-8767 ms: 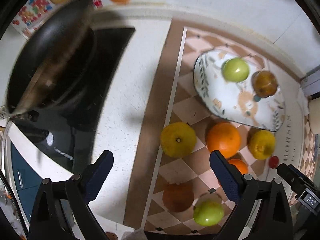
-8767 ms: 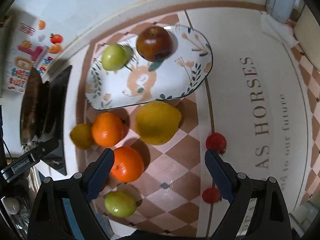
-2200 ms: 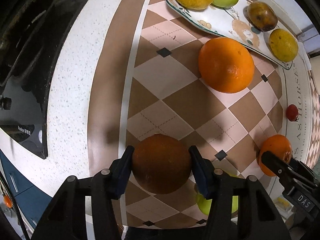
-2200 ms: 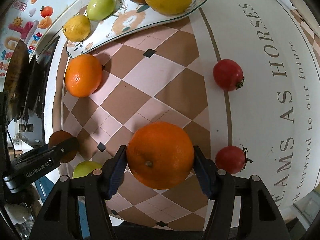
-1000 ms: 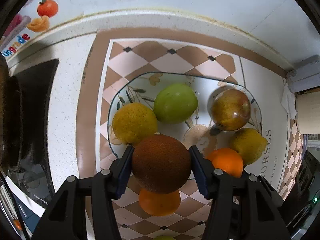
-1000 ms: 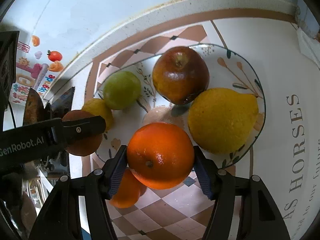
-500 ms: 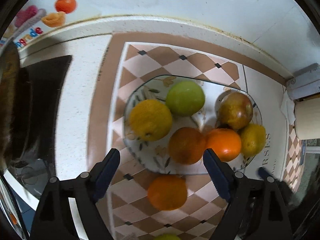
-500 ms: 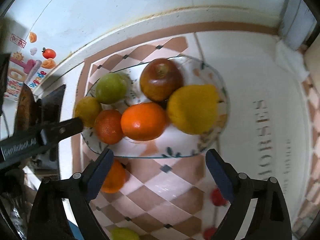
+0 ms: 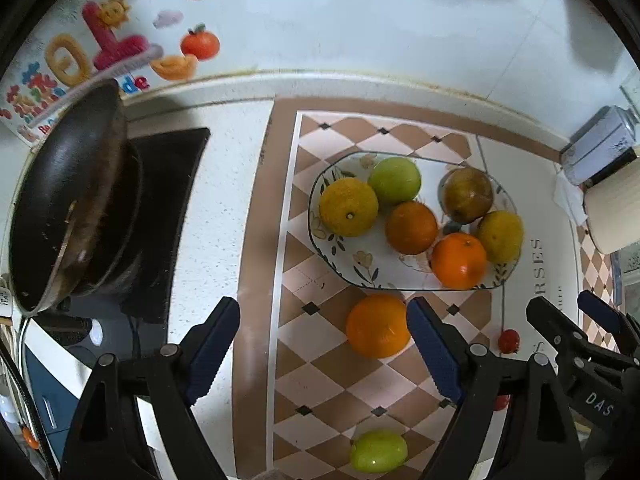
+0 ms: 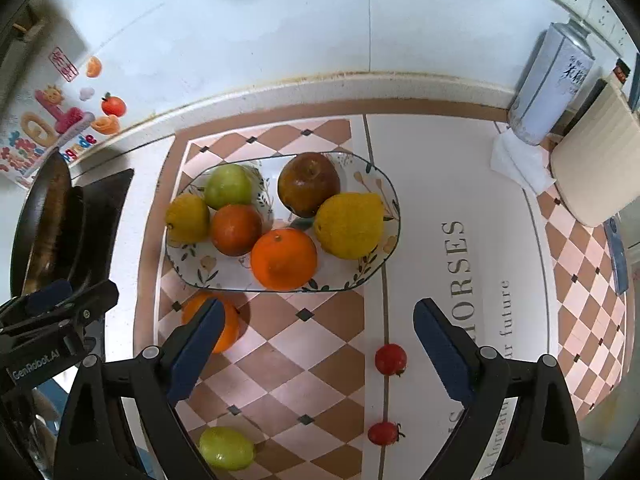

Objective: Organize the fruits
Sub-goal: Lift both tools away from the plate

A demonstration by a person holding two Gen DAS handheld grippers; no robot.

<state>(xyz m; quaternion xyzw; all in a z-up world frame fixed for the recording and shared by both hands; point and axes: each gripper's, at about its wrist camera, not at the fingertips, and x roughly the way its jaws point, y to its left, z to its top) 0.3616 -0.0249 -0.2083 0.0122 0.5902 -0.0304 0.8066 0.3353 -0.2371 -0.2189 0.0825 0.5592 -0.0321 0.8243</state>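
A patterned oval plate on the checkered mat holds several fruits: a green apple, a dark red apple, two yellow citrus, a dark orange and a bright orange. On the mat in front lie an orange, a green fruit and two small tomatoes. My left gripper and right gripper are open and empty, above the mat in front of the plate.
A black frying pan sits on a dark cooktop at the left. A white canister and a cream roll stand at the back right. The tiled wall with stickers is behind.
One second ago each gripper held an orange over the plate. Both opened and left the fruits on the plate. Both have since pulled back and up.
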